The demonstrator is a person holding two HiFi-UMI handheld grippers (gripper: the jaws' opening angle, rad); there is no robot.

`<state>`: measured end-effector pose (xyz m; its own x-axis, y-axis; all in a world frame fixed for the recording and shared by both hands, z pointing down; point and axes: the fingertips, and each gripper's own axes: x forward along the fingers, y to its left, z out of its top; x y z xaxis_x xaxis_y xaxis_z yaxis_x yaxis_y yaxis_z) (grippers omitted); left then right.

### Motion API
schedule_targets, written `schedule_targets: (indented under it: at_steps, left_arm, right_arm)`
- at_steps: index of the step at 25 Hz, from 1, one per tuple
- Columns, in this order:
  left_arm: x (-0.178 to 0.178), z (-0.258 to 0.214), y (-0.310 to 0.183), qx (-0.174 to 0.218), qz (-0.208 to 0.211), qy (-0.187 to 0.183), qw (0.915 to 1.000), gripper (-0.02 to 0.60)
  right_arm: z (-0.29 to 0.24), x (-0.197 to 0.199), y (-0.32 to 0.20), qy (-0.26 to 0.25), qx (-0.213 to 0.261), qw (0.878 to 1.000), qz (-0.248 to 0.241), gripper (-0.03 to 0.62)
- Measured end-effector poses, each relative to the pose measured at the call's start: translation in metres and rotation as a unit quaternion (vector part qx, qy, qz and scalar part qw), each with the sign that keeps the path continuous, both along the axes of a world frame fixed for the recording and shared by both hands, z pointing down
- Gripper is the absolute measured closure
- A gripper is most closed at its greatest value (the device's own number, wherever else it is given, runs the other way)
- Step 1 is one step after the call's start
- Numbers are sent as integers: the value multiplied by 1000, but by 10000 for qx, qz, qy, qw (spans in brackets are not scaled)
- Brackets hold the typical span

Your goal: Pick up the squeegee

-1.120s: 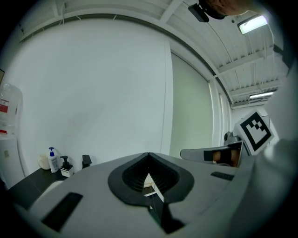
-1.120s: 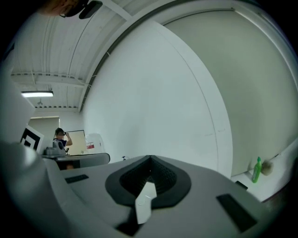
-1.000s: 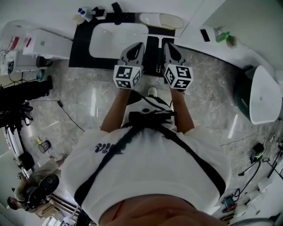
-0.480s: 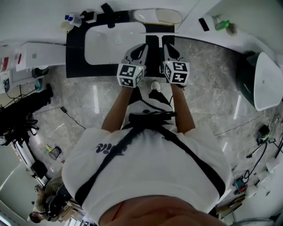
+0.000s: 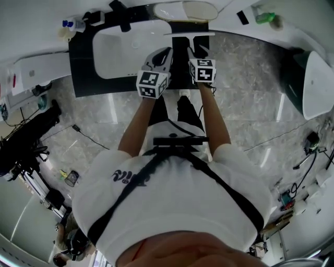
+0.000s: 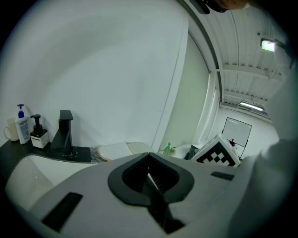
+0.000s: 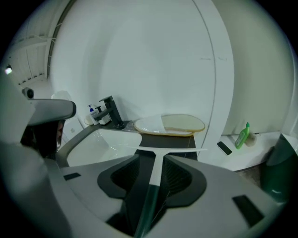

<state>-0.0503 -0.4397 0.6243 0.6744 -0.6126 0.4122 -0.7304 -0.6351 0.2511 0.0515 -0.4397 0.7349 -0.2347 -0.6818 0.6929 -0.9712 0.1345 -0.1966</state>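
Note:
The squeegee (image 5: 189, 35) lies on the black counter (image 5: 81, 73) right of the sink, its white blade across the far end and its handle running back towards me. In the right gripper view the blade (image 7: 177, 149) lies just ahead and the handle passes between the jaws of my right gripper (image 7: 152, 173). Those jaws are opening and stand apart from the handle. In the head view the right gripper (image 5: 197, 50) hangs over the handle. My left gripper (image 5: 163, 51) hovers beside it near the sink's right edge. Its jaws (image 6: 149, 160) meet with nothing between them.
A white sink basin (image 5: 125, 49) is set in the counter, with a black faucet (image 5: 119, 10) and soap bottles (image 5: 70, 25) behind it. An oval tray (image 5: 185, 9) lies beyond the squeegee. A green bottle (image 5: 265, 17) stands on the white ledge at right. Cables lie on the marble floor.
Both grippers have moved away from my body and down over the counter. The right one has gone further and now sits over the squeegee's handle.

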Motion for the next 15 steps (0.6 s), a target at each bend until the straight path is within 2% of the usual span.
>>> schedule_targets:
  at_steps: [4,8,12,15]
  left_arm:
    - [0,18,-13,-92,62,-43,9999,572]
    - [-2,31,-19,-184,52,-53,9998,572]
    - [-5,39,-20,-273,33,-43,9996,572]
    - [-5,41,-18,-303,8,-17,9995,572]
  right_arm:
    - [32,2,-15,105,-332,9994,9,380]
    - [53,1,-22,175,-489,9986,87,378]
    - [55,7,-28,224,-300,9973,638,379]
    - [61,8,-28,344,-297,9959,780,380]
